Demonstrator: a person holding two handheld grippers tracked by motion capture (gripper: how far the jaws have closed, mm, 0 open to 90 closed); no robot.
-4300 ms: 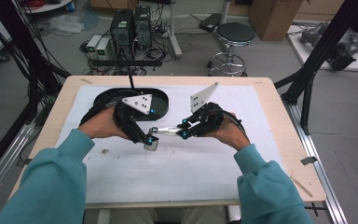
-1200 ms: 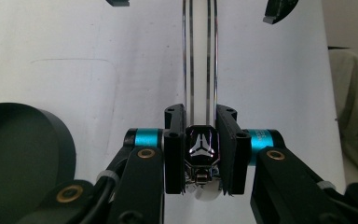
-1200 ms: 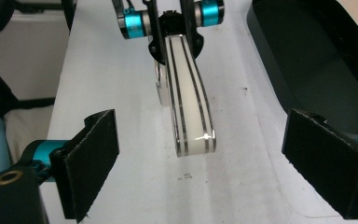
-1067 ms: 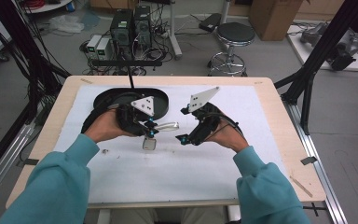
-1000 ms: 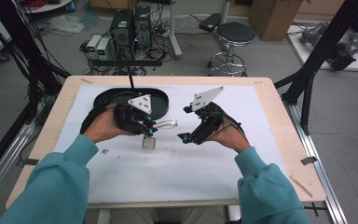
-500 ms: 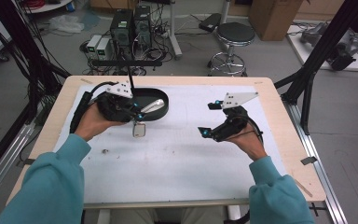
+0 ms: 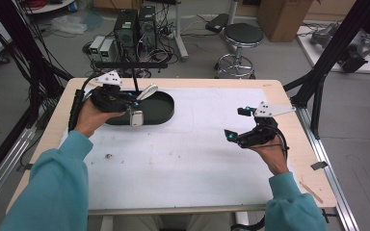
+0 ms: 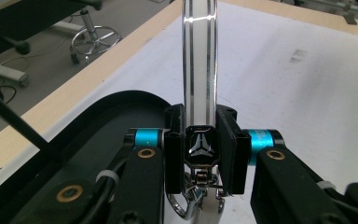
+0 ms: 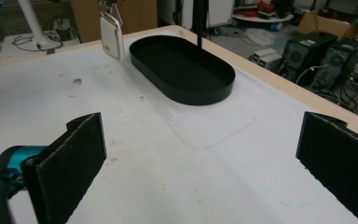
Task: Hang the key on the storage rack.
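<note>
Two grippers have parted — the left gripper (image 7: 134,98) now carries the shiny metal bar with its white tag (image 7: 136,118) over the black oval tray (image 7: 161,111), jaws clamped; the right gripper (image 7: 238,124), wide open, has let go — handover looks complete.

In the right gripper view, two black computer towers (image 9: 307,56) stand on the floor well beyond the right gripper (image 9: 205,172)'s jaws, off to their right. A chrome-based stool (image 8: 92,39) stands beyond the left gripper (image 8: 200,149)'s jaws, to their upper left.
</note>
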